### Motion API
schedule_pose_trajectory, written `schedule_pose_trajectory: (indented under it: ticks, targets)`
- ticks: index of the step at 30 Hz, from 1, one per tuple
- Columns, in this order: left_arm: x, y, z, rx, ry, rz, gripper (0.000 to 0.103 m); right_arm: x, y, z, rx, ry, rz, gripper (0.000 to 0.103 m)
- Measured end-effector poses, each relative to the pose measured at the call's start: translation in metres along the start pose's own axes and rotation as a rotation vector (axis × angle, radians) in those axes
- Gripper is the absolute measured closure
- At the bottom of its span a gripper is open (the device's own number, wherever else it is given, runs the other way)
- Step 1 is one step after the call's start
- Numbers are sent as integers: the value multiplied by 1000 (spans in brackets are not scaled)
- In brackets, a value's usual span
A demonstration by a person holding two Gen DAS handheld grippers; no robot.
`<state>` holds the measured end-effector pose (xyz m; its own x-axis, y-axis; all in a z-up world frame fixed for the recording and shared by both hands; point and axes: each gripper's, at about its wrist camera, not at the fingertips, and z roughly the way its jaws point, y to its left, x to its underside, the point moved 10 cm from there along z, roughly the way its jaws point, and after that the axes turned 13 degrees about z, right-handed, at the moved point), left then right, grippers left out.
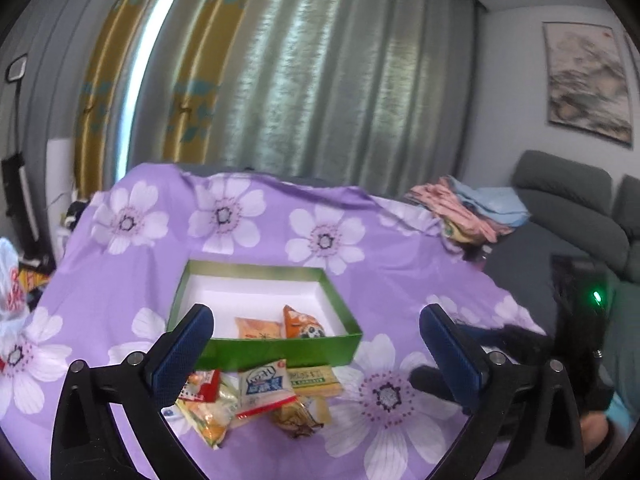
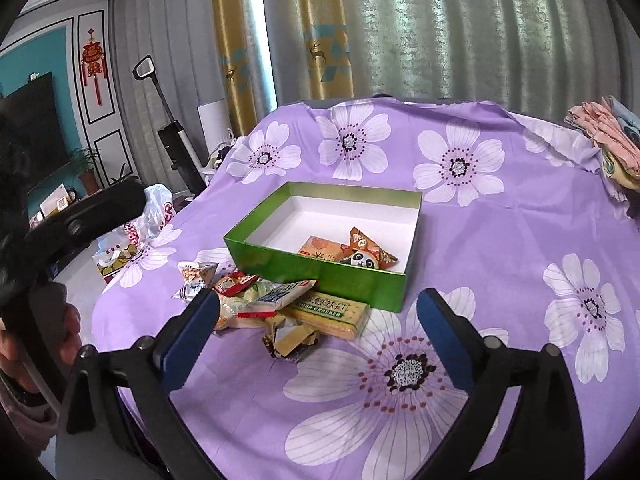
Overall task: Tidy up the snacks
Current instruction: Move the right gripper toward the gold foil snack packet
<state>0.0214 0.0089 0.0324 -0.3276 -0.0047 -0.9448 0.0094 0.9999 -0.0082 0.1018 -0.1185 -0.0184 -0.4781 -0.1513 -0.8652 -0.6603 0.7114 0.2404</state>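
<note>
Lying between gripper (image 2: 318, 326) fingers: snack pile (image 2: 276, 308).

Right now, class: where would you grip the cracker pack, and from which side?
Probably the cracker pack's free right end, the open right gripper coming from above with fingers across its narrow width. It lies flat beside the green box; its left end is under other snacks, so that side is blocked.
</note>
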Motion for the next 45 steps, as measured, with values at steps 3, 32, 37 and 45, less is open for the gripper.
schedule_pose_trajectory:
  ticks: [3,32,37,45]
  targets:
    - [22,-8,12,91,126,-78,1,6,3,-1,0,13,-8,3]
    - [133,28,58,91,448,-331,1,61,0,51,-15,207,11,3]
    - [139,28,64,106,466,-327,1,70,-1,62,-33,239,22,3]
    - [147,27,76,136,490,-330,1,83,-2,76,-63,286,38,3]
